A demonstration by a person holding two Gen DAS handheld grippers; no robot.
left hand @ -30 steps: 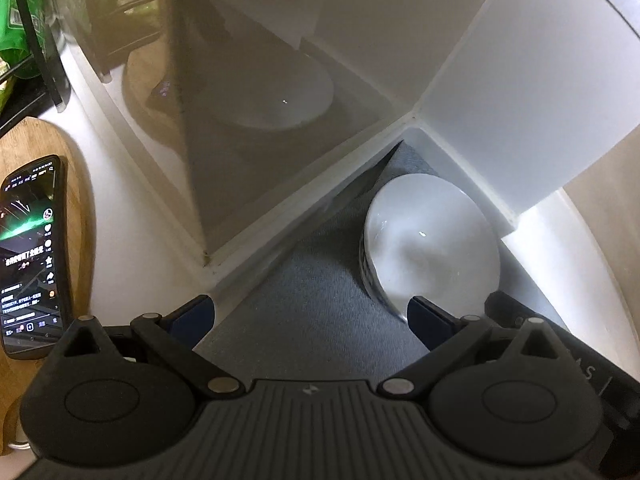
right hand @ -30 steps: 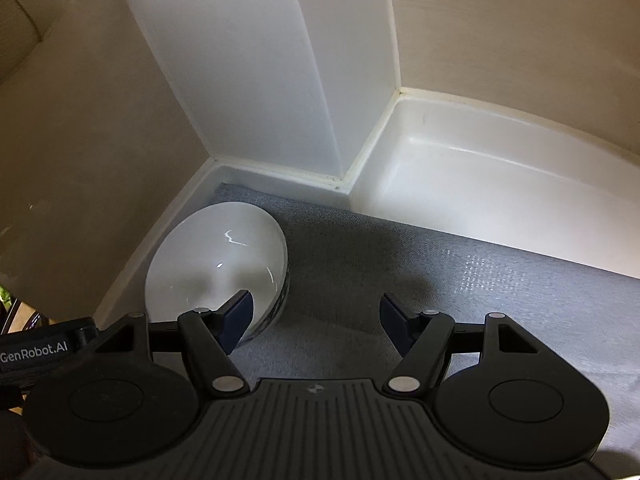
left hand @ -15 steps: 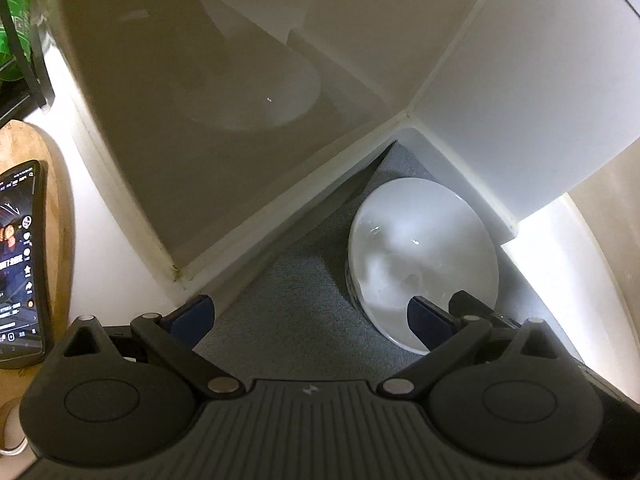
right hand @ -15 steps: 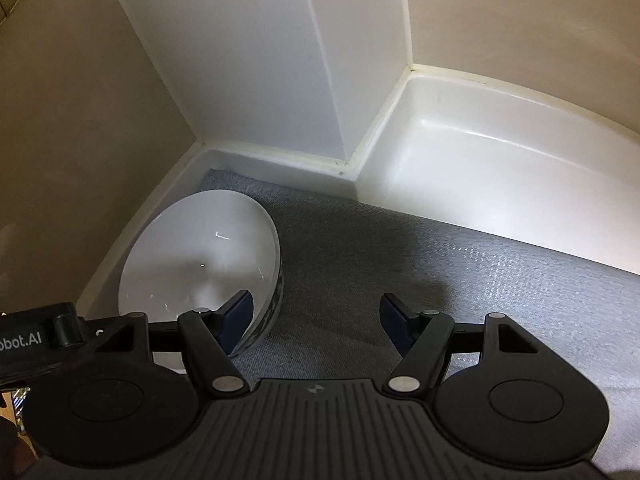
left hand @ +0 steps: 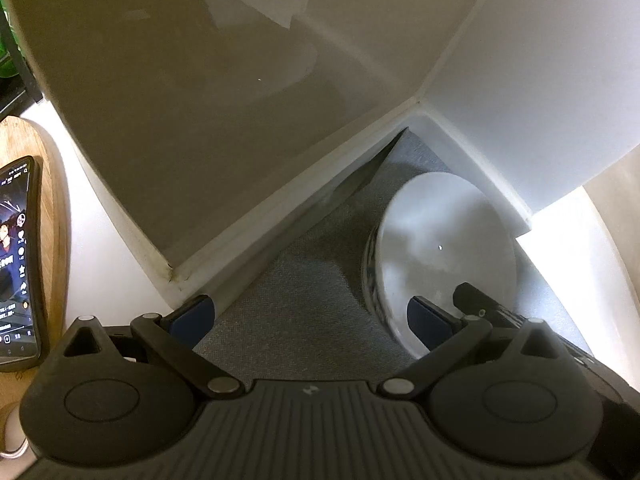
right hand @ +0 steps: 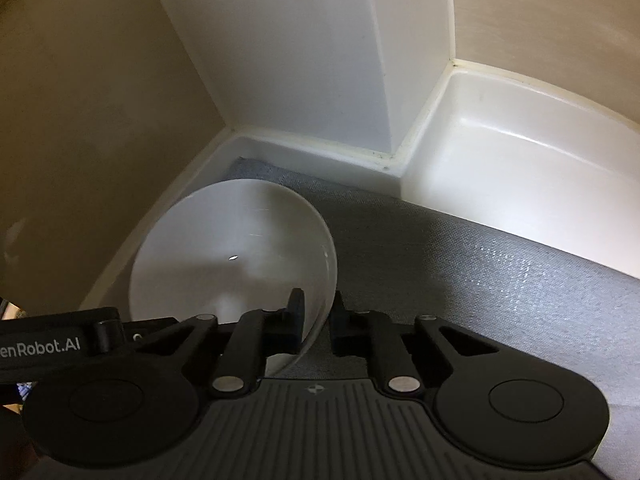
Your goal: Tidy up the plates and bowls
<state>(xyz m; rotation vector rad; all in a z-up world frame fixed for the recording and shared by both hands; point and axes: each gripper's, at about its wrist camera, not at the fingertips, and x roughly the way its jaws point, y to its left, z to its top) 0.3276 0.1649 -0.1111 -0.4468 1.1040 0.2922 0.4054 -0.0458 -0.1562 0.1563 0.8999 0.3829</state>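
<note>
From the left wrist view, the white bowl [left hand: 444, 248] sits at right of centre on the grey mat [left hand: 292, 300], tucked into the corner of the white walls. The left gripper [left hand: 308, 312] hangs with its jaws wide apart, empty, the bowl just off its right finger; a phone [left hand: 18, 260] lies at far left.

From the right wrist view, the bowl fills lower left. The right gripper [right hand: 316, 316] has just been closing and now pinches the bowl's near right rim, so I judge this hand does the lifting.
</note>
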